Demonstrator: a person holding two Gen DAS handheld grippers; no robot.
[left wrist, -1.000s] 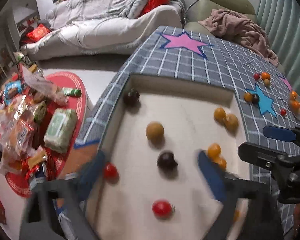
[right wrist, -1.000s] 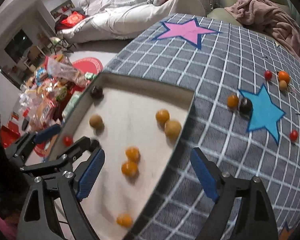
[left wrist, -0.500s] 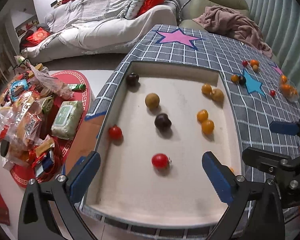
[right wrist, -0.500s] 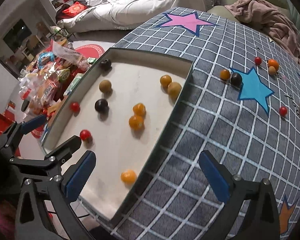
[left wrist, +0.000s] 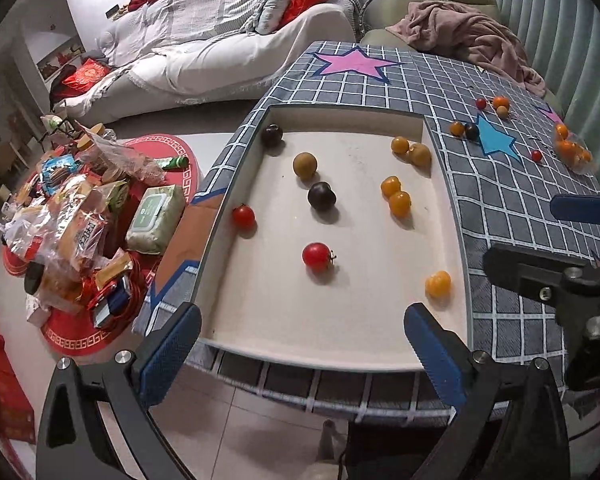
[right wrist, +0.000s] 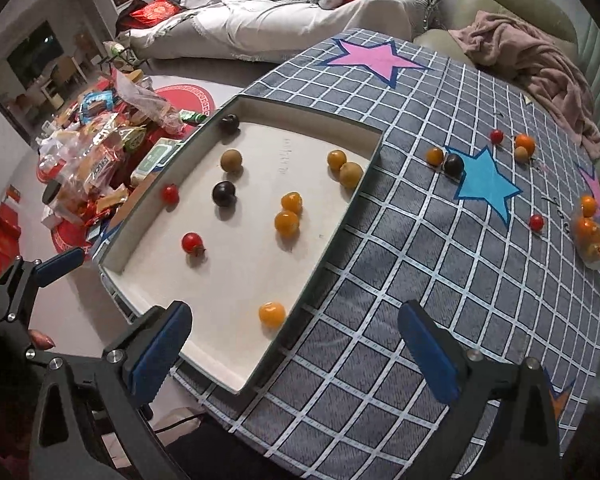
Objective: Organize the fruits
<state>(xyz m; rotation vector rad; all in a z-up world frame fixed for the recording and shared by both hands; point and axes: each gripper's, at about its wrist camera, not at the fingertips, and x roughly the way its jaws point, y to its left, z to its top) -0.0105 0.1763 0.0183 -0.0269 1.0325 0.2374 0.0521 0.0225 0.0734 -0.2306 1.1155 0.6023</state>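
Small round fruits, red, orange, tan and near-black, lie scattered in the shallow white rectangular tray point(left wrist: 440, 364). One dark fruit point(left wrist: 271, 135) sits in its far left corner, a red one point(left wrist: 243, 216) against the left wall, a lone orange one point(left wrist: 438, 284) near the right wall toward the near edge. My guess: the tray is the collecting place, its walls stopping them rolling.

More fruits remain loose on the grey grid-patterned cloth with stars point(right wrist: 400, 280) covering the surface: an orange-and-dark pair point(right wrist: 446, 160) beside the blue star, a small cluster point(right wrist: 518, 142) toward the far edge, a single red point(right wrist: 536, 222), and an orange heap in clear wrap point(right wrist: 592, 232) at the right edge. These look like the work left.

My left tool point(left wrist: 300, 354) hangs over the tray's near edge, fingers spread wide, holding nothing. My right tool point(right wrist: 294, 350) hovers above the tray's near right corner, likewise wide apart and empty.

Beyond: white-draped sofa point(left wrist: 220, 48), pink blanket point(right wrist: 532, 60), snack packets on a red round stand point(left wrist: 68, 216).
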